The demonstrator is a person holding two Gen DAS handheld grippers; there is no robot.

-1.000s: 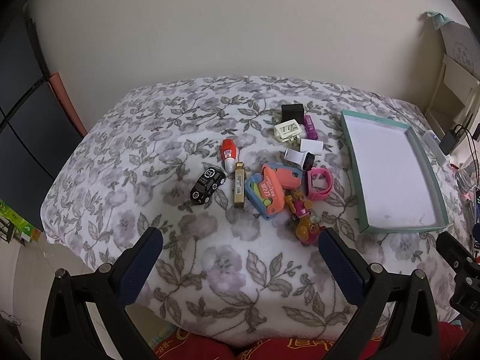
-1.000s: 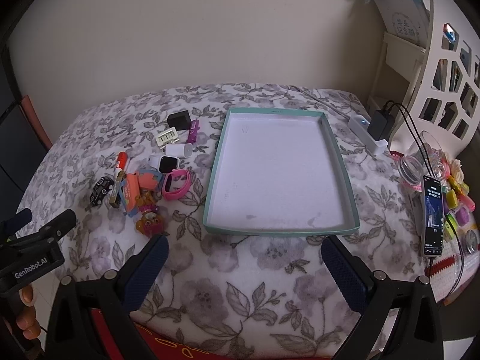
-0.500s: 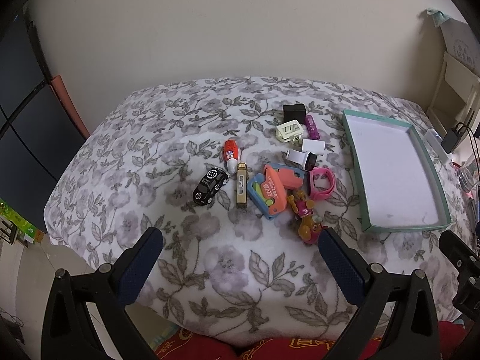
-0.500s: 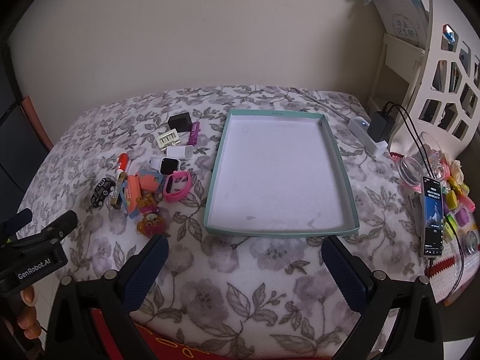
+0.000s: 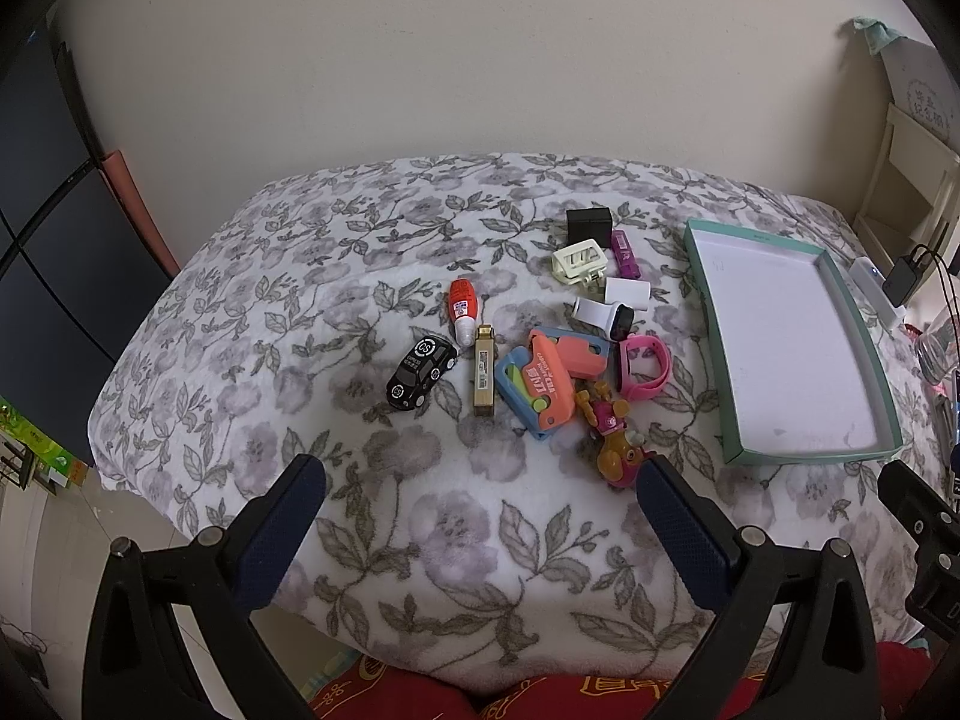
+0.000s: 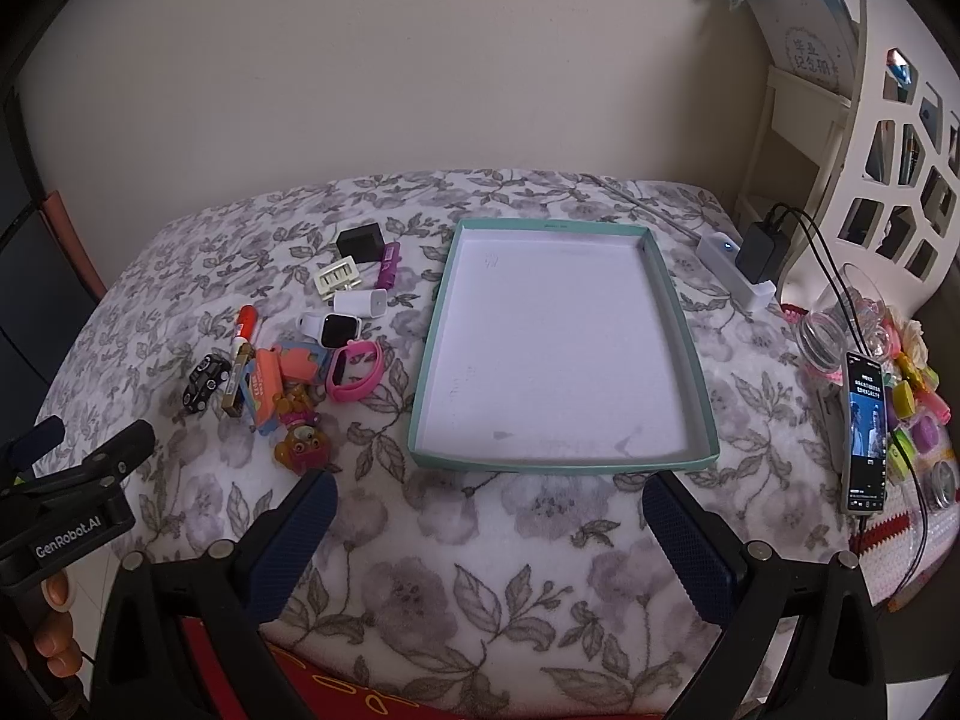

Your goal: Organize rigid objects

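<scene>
Toys (image 5: pixel 540 384) beside tray (image 6: pixel 690 372) on floral blanket (image 5: pixel 288 276).

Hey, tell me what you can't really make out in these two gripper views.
- Text on the gold rectangular bar: too small, both views.
- Orange figure toy: form unclear, fisheye blur.
- Person's hand: cut off by the right view's left edge.
- Lit phone: screen content too small.
</scene>
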